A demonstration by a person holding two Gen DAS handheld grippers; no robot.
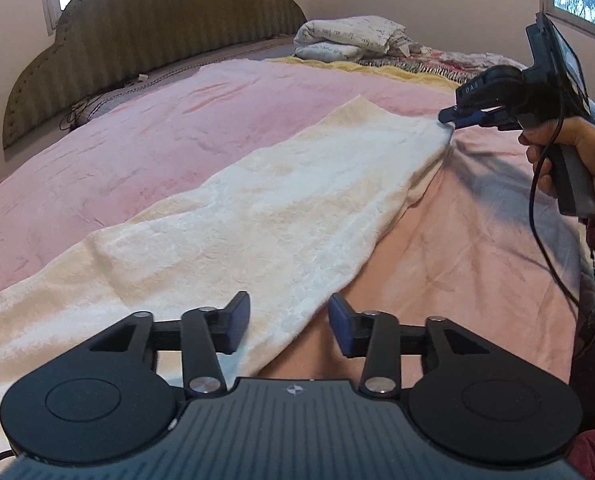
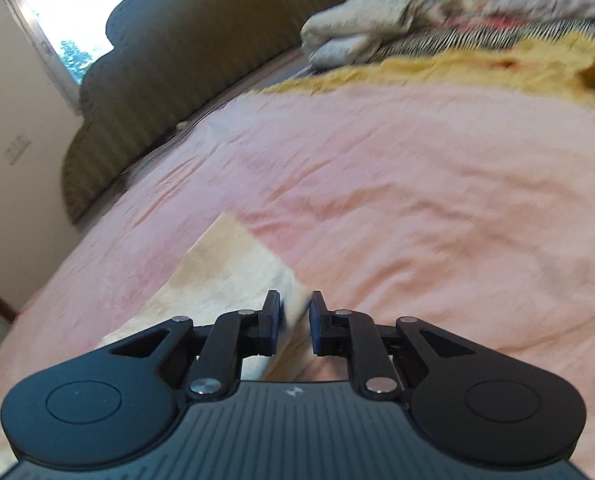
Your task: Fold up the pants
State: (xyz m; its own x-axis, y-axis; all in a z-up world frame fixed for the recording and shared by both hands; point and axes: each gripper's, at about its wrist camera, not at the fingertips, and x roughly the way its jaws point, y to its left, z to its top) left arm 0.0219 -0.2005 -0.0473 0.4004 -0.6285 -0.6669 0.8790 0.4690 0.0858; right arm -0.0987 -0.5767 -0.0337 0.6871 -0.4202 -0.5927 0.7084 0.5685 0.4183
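Observation:
Cream-white pants (image 1: 257, 216) lie as one long strip across a pink bed cover (image 1: 157, 128). My left gripper (image 1: 289, 320) is open just above the near part of the strip, and the pants' right edge runs under the gap without touching either pad. At the far right end, my right gripper (image 1: 447, 118), held by a person's hand (image 1: 569, 152), is shut on the pants' corner, and the cloth tents up to its tips. In the right wrist view the pants (image 2: 225, 272) reach into the narrow gap of the right gripper (image 2: 295, 312).
A padded olive headboard (image 1: 157, 28) stands at the far side. Folded white bedding (image 1: 349, 36) and a yellow blanket (image 2: 457, 68) lie at the back right. A black cable (image 1: 537, 220) hangs from the right gripper's handle. Bare pink cover (image 2: 417, 180) stretches beyond the pants.

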